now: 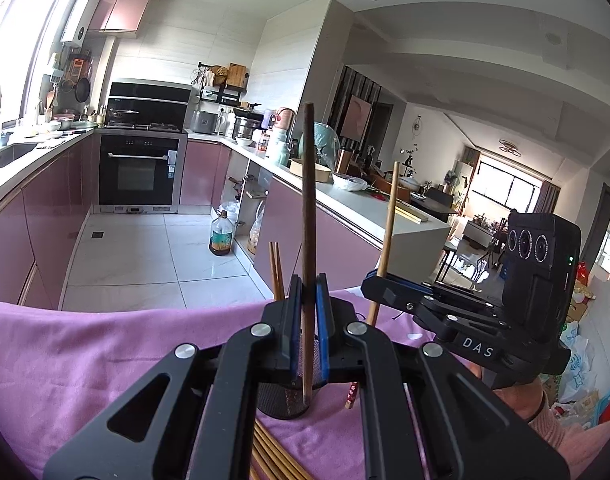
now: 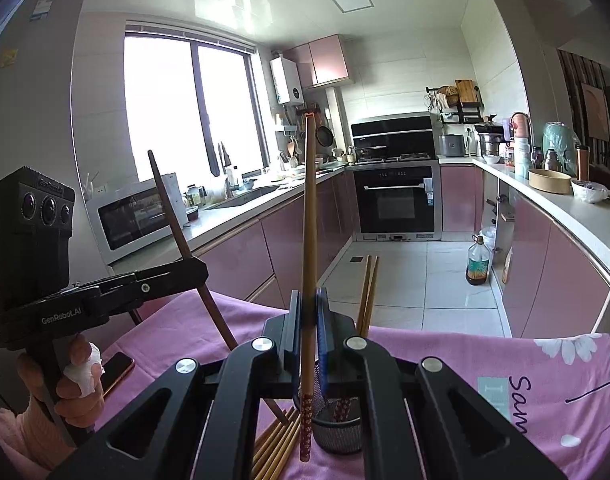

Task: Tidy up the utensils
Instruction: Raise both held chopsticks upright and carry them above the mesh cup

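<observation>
My left gripper (image 1: 307,312) is shut on a dark brown chopstick (image 1: 308,208), held upright with its lower end over the black mesh utensil cup (image 1: 283,402). My right gripper (image 2: 308,320) is shut on a light bamboo chopstick (image 2: 309,216) with a red flowered end, upright just left of the mesh cup (image 2: 339,428). Two chopsticks (image 2: 368,292) stand in the cup. Several loose bamboo chopsticks (image 2: 277,448) lie on the pink cloth in front of the cup. Each gripper shows in the other's view: the right gripper (image 1: 379,278), the left gripper (image 2: 201,268).
The table is covered by a pink cloth (image 1: 105,344) with flower print (image 2: 565,344). A phone (image 2: 115,372) lies on it at the left. Beyond the table edge are kitchen counters (image 1: 345,196), an oven (image 2: 397,200) and an oil bottle (image 2: 479,260) on the floor.
</observation>
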### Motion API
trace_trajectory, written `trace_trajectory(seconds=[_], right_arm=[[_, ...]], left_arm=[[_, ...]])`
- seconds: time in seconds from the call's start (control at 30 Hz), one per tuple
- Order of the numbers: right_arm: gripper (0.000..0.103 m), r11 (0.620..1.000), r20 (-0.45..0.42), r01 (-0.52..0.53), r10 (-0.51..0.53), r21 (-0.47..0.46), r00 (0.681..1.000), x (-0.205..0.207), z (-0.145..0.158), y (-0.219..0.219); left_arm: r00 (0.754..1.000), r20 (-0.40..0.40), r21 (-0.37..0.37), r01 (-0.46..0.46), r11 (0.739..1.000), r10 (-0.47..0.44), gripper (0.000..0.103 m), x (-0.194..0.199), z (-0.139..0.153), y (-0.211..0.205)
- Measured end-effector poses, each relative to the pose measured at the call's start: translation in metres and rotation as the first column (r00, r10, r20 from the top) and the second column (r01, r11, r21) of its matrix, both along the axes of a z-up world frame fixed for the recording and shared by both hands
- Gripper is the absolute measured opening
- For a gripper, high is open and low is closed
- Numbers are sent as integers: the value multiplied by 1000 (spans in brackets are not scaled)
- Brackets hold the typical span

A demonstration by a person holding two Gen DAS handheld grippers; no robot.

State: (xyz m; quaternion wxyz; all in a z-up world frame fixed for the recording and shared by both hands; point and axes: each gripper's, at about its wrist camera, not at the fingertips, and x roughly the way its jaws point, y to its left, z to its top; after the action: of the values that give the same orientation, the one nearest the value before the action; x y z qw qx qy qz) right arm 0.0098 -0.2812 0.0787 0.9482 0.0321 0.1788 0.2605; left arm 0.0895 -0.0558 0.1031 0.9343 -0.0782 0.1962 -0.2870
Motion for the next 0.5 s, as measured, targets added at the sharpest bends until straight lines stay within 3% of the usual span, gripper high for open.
trace_trajectory(seconds=[0.5], right_arm=[[6,1000,9,15,-15,0,1000,8,5,1]], left_arm=[[1000,21,17,-8,1000,8,7,-1,7,-7]])
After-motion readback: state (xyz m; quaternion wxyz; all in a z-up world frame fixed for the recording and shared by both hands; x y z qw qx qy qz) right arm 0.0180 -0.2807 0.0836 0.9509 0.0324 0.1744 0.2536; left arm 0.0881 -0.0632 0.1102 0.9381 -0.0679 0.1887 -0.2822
